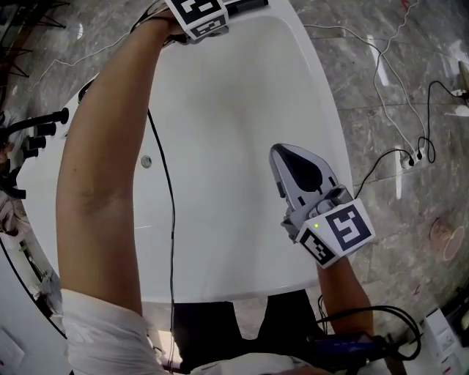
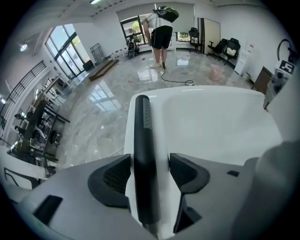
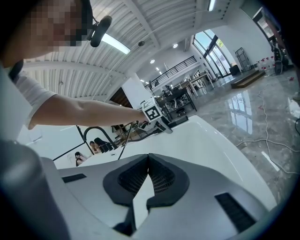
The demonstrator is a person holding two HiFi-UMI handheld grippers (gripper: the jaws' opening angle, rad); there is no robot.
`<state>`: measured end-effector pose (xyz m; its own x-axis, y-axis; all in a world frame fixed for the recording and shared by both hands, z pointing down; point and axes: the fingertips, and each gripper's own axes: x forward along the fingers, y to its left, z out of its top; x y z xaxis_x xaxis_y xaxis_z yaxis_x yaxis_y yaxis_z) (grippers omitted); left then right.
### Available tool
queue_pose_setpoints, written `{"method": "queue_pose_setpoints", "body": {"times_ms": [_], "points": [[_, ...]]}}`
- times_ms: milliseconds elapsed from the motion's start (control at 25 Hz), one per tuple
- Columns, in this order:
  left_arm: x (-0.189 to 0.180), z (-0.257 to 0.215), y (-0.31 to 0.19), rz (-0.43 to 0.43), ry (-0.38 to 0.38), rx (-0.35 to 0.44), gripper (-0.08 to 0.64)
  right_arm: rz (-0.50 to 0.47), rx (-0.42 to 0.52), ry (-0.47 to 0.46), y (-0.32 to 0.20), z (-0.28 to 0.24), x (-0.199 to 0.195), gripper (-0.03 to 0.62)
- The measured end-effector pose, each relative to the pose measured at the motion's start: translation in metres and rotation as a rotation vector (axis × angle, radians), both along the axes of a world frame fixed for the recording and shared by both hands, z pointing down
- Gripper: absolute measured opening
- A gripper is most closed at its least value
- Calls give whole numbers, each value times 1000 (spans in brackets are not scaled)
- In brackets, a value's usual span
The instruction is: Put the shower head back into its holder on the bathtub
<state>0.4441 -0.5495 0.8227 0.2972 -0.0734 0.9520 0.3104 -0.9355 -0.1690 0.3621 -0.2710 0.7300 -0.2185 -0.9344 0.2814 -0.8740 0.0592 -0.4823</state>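
Note:
The black stick-shaped shower head (image 2: 142, 154) lies along the rim of the white bathtub (image 2: 211, 122), between the jaws of my left gripper (image 2: 149, 161). Those jaws stand wide; white tub shows between the wand and the right pad, so nothing presses on it. The holder itself is hidden. In the head view my left gripper (image 1: 201, 16) is at the tub's far end, at the top edge, with the shower head (image 1: 245, 6) beside it. My right gripper (image 1: 278, 154) hovers over the tub's near right side, shut and empty, its tips touching in its own view (image 3: 149, 159).
Black tap handles (image 1: 37, 132) stand on the tub's left rim, and a black curved spout (image 3: 93, 133) shows in the right gripper view. A round overflow knob (image 1: 146, 161) sits inside the tub. Cables and a power strip (image 1: 410, 157) lie on the marble floor to the right. A person (image 2: 161, 37) stands far off.

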Motion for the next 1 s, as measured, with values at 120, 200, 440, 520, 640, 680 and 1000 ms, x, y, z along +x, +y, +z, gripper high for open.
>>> {"method": "queue_pose_setpoints", "body": {"times_ms": [120,200,440,520,640,680,1000], "points": [[1,-2,1,-10,19,28,266,18,-4,-10,3,4,2,11],[1,-2,4,-17,26,53,255,28,-4,-17,6,5,3,11],[-1,-2,15,-6,70,135,165,19,0,-27,4,2,-5,11],[-2,-2,19,14,86,170,148,14,2,-27,5,1,-10,11],[-7,-1,24,69,106,233,144,10,-7,-28,9,2,-14,11],[-9,-1,26,84,114,251,144,11,-12,-30,11,4,-16,11],[-18,-51,45,147,274,312,143,49,-30,-60,17,-1,-29,11]]}}
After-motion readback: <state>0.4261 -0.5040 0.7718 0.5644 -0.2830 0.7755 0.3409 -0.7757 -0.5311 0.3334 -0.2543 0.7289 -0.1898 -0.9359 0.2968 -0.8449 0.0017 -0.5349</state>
